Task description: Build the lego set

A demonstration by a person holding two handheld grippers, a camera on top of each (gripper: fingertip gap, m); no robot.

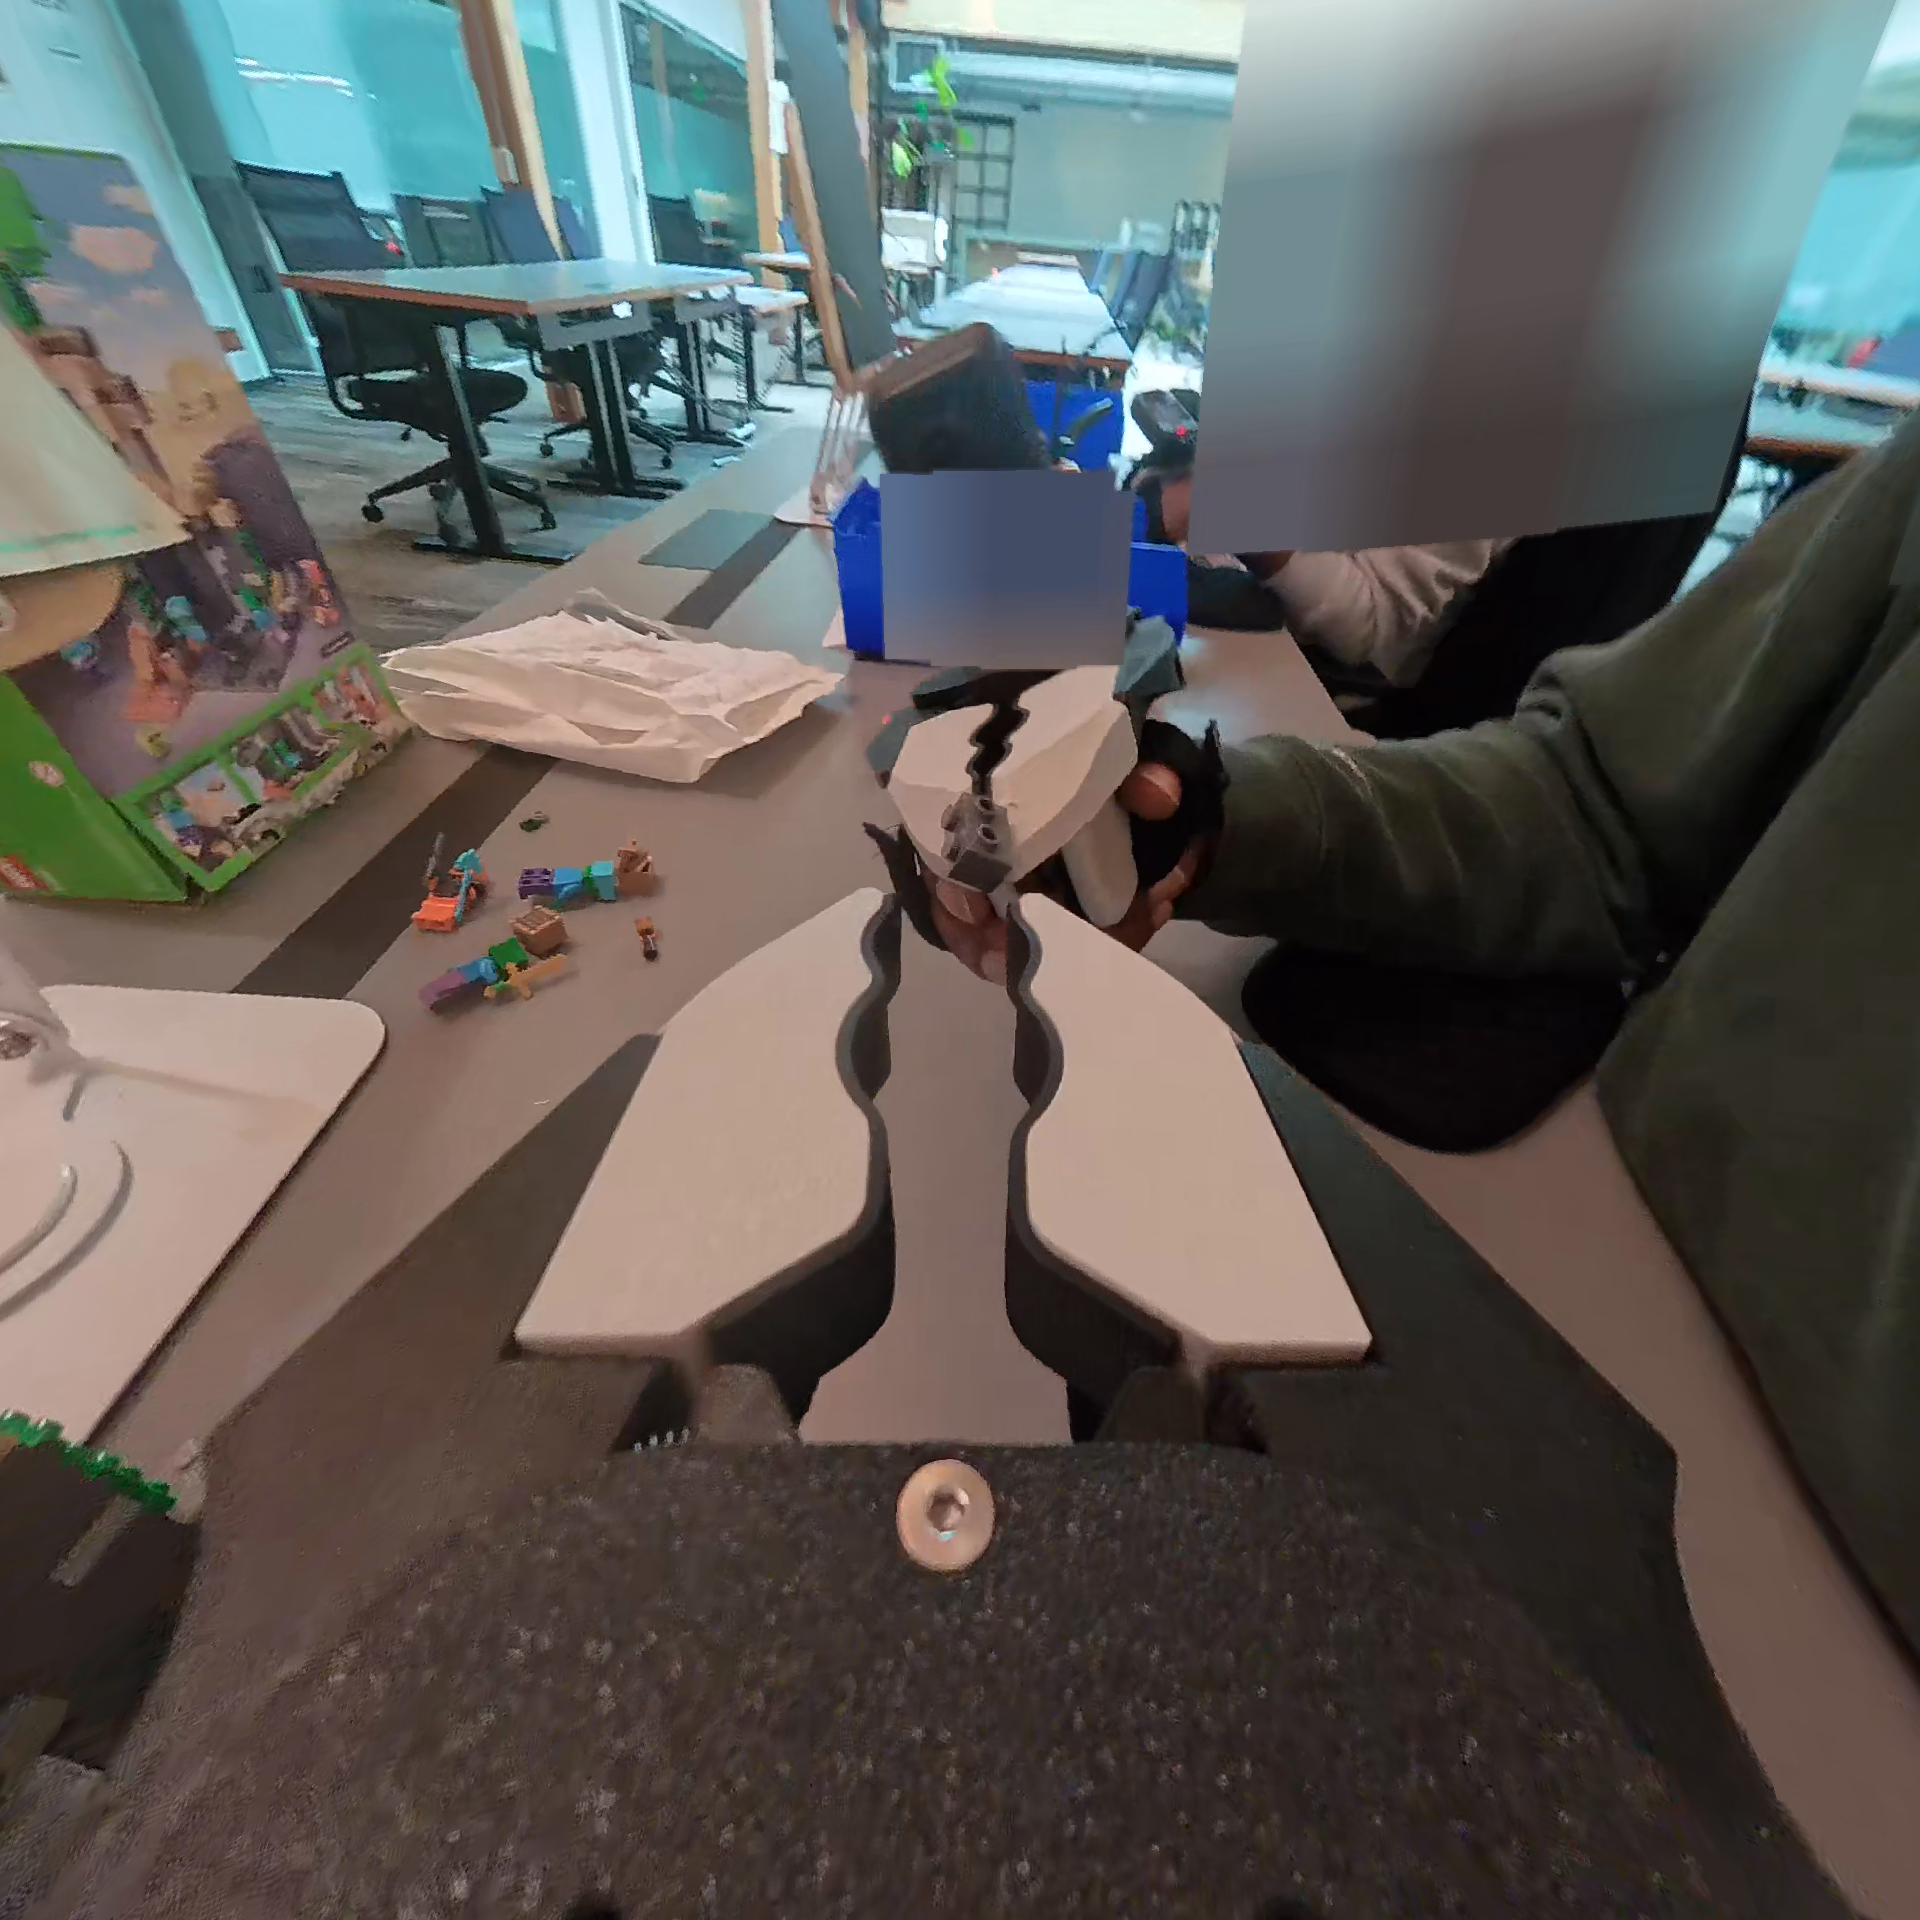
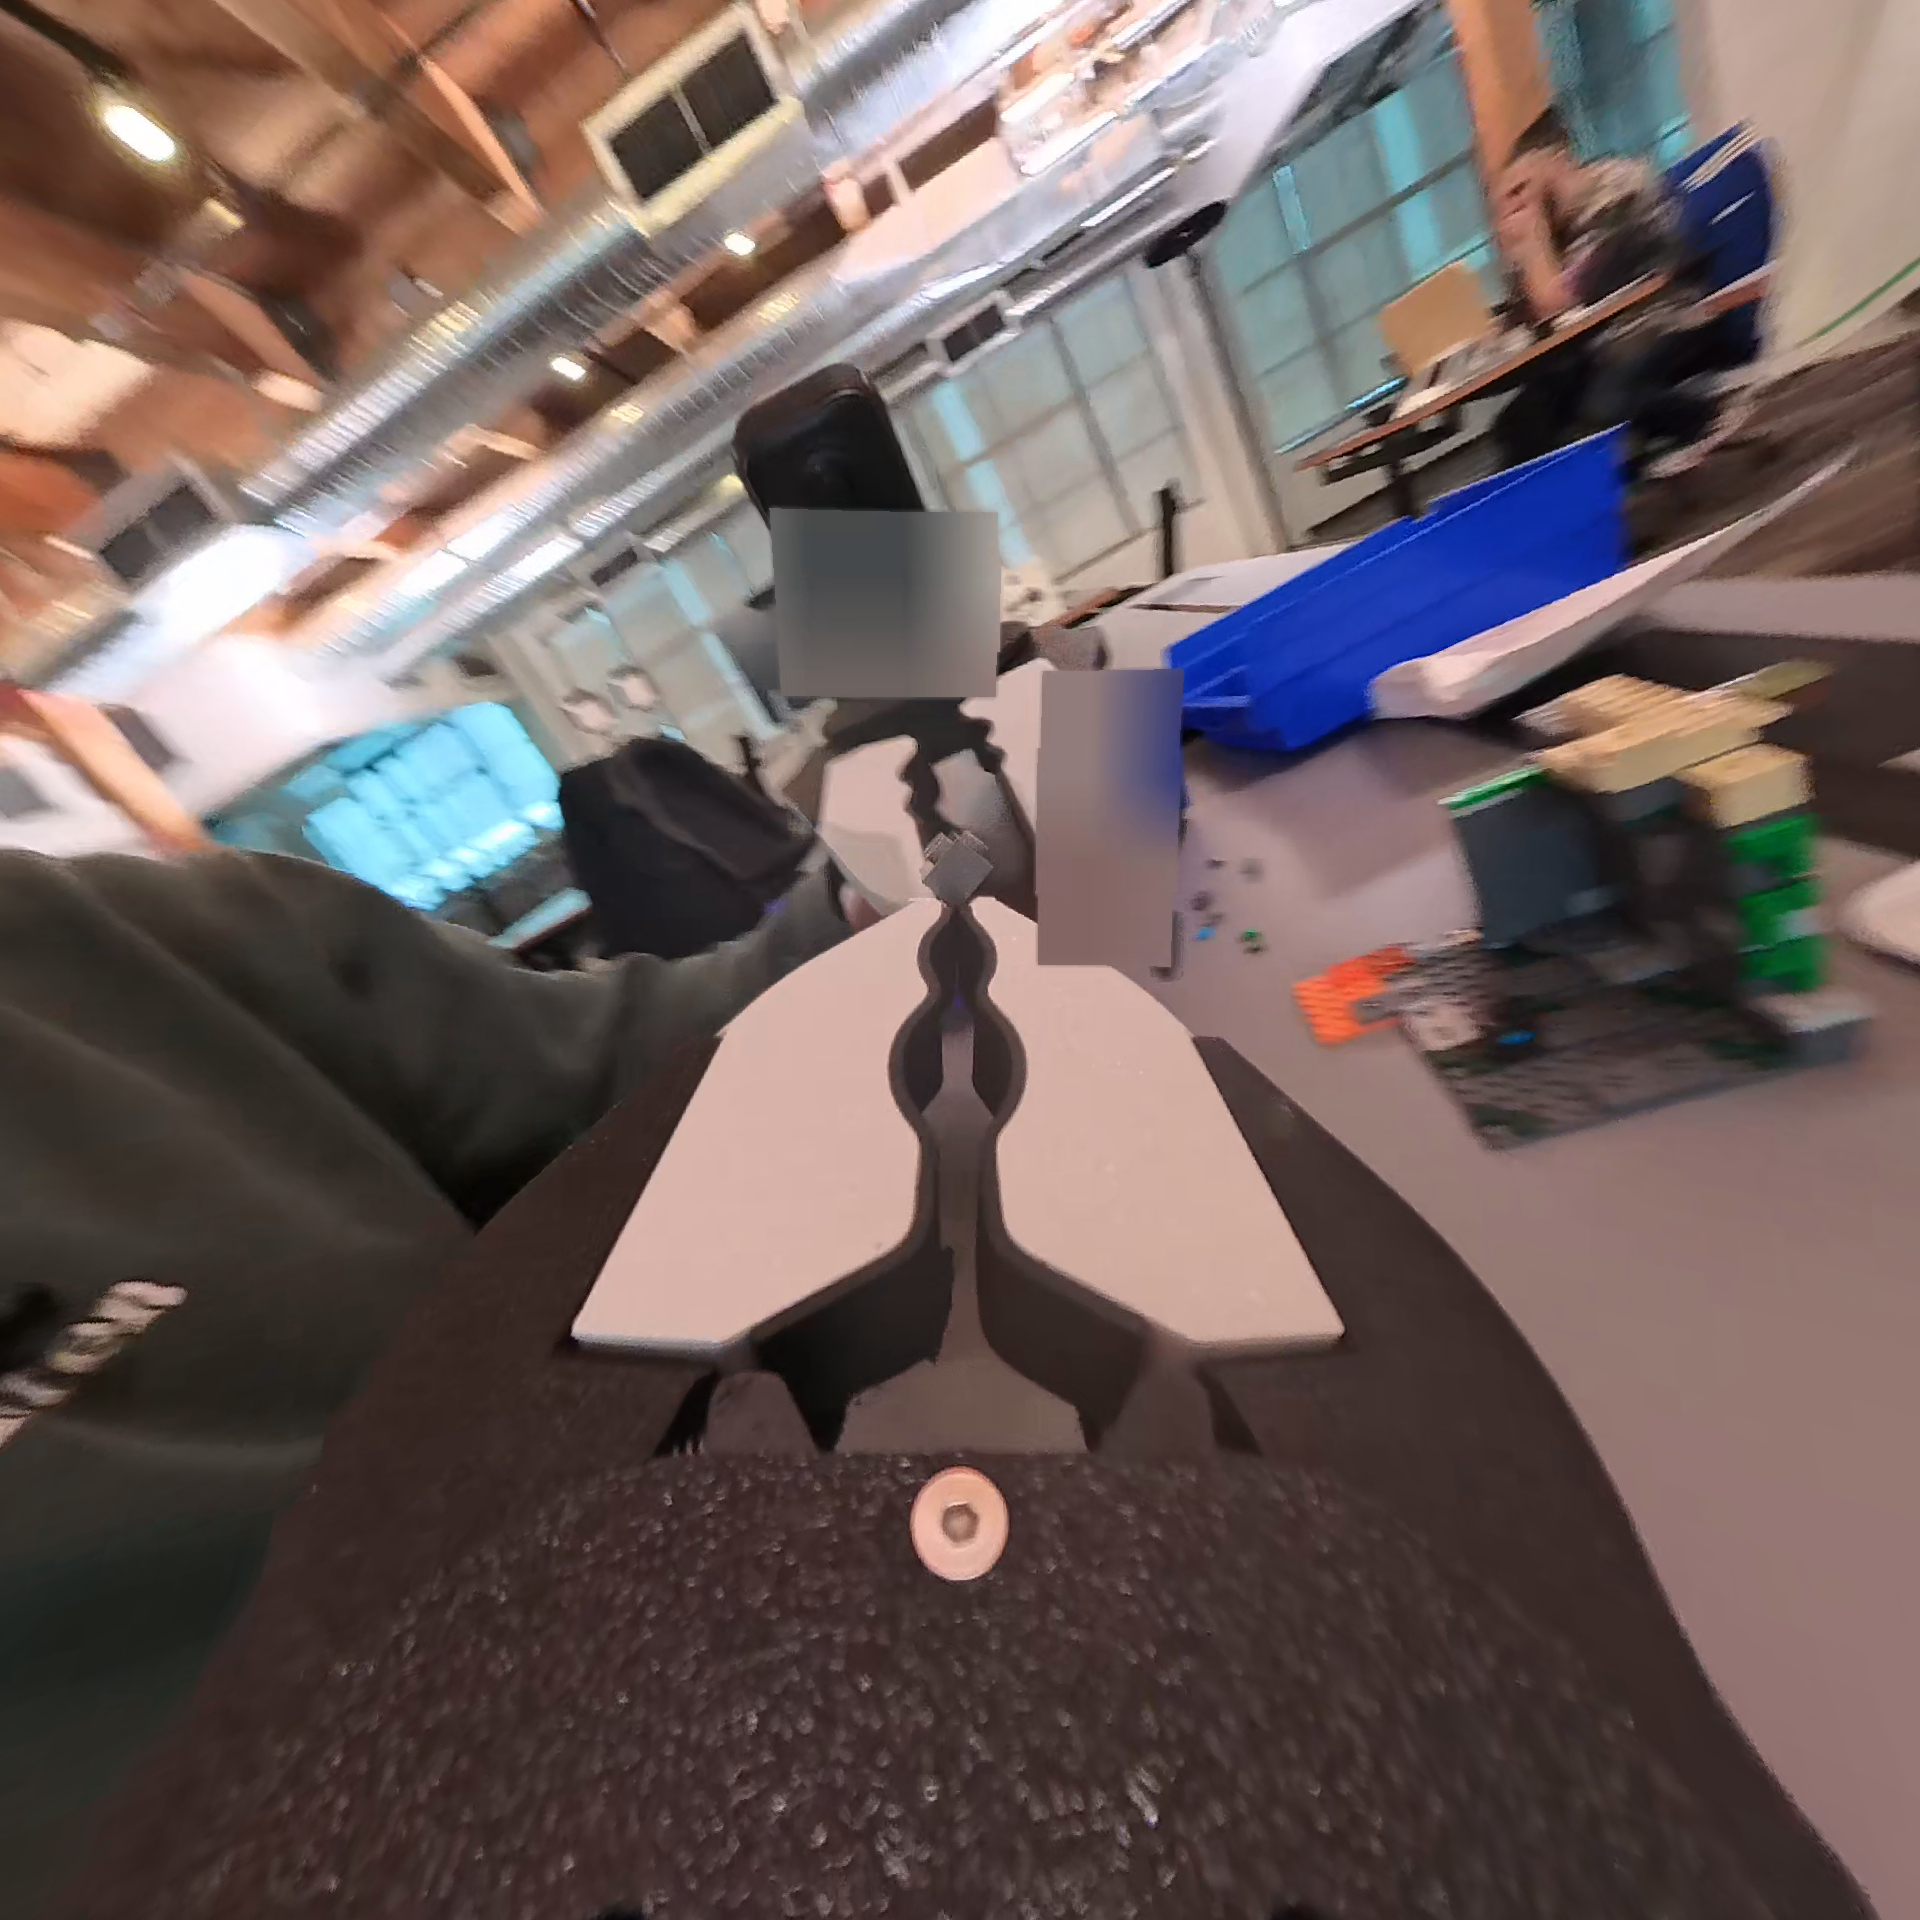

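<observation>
A small dark grey Lego brick [image 1: 977, 852] is in the air between my two grippers, which face each other tip to tip. My right gripper [image 2: 956, 912] is shut, and its fingertips pinch the near edge of the brick [image 2: 954, 875]. In the left wrist view the right gripper [image 1: 982, 821] shows shut, with the brick at its tip and a gloved hand behind it. My left gripper [image 1: 953, 914] is open. Its fingertips [image 1: 878, 914] stand apart just below the brick without pressing on it. One of its white fingers [image 2: 868, 831] shows behind the brick in the right wrist view.
The grey table [image 1: 727, 935] carries loose minifigures and small pieces [image 1: 520, 914], a crumpled white paper bag [image 1: 613, 696], the set's box [image 1: 156, 675] and a blue bin [image 2: 1403, 623]. A partial build [image 2: 1662, 883] stands on a dark baseplate beside an orange plate [image 2: 1351, 997]. A green sleeve [image 1: 1507, 831] fills the right. Less than 4 cm separates the two grippers' tips.
</observation>
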